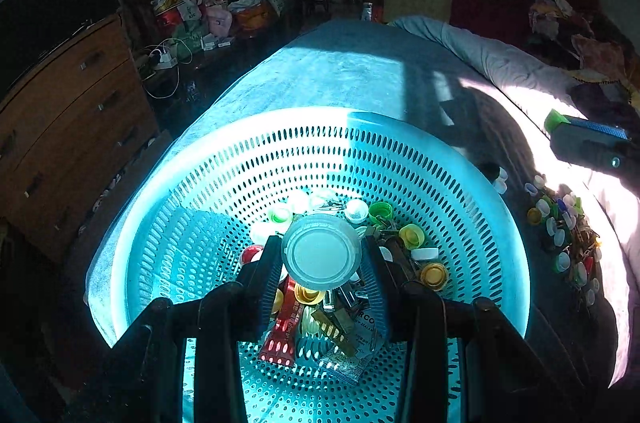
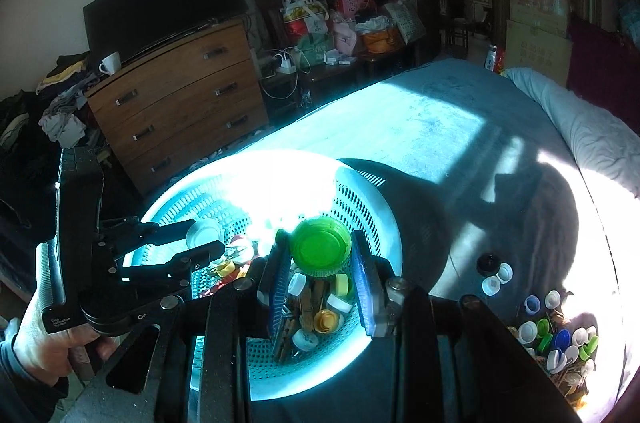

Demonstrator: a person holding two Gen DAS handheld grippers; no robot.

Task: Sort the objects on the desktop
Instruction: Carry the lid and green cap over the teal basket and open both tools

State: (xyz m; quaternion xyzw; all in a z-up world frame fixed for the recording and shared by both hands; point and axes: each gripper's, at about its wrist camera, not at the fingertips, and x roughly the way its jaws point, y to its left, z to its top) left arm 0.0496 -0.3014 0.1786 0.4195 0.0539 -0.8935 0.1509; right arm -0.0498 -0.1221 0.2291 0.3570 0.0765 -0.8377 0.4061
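My left tongs (image 1: 321, 259) pinch a white lid (image 1: 321, 252), my right tongs (image 2: 320, 263) a green cap (image 2: 320, 246), both over the basket (image 2: 384, 219). Next: carry them to the cap pile (image 2: 560, 339) (on the bed).

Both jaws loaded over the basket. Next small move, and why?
Probably open the left gripper and drop its white lid: it hangs over the teal basket, where sorted caps already lie. The right gripper, holding the green cap, could follow.
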